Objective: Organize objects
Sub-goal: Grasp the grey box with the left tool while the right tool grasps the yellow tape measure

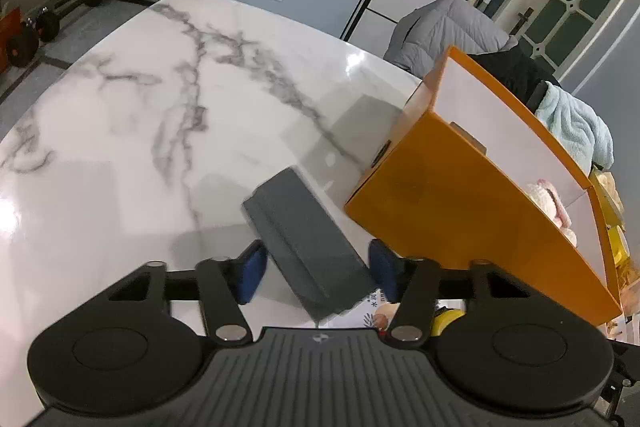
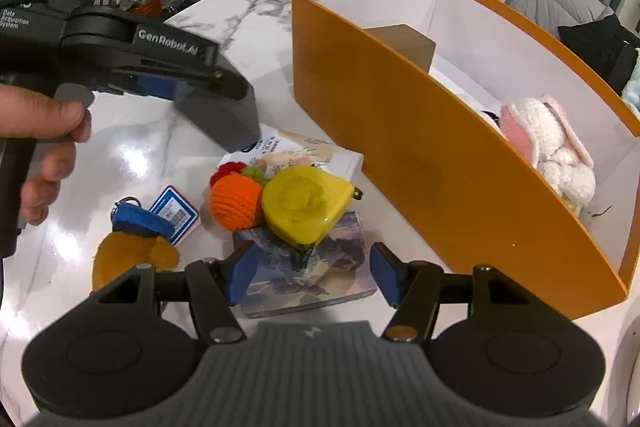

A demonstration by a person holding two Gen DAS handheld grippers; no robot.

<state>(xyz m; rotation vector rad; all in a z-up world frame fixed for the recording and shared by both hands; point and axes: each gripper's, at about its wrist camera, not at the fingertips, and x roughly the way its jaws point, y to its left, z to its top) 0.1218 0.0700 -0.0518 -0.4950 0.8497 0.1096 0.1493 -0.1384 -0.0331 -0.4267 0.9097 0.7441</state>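
We count one orange box on the marble desk, with one plush bunny and one brown carton inside. Beside it we see one yellow pear toy and one crocheted orange. Left gripper tilts down, clamped on one gray case. Right gripper tilts down too, jaws apart over one picture box.

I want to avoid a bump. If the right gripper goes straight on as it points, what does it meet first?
Probably the picture box lying between the right gripper's open fingers, with the yellow toy on its far end. Depth is unclear.
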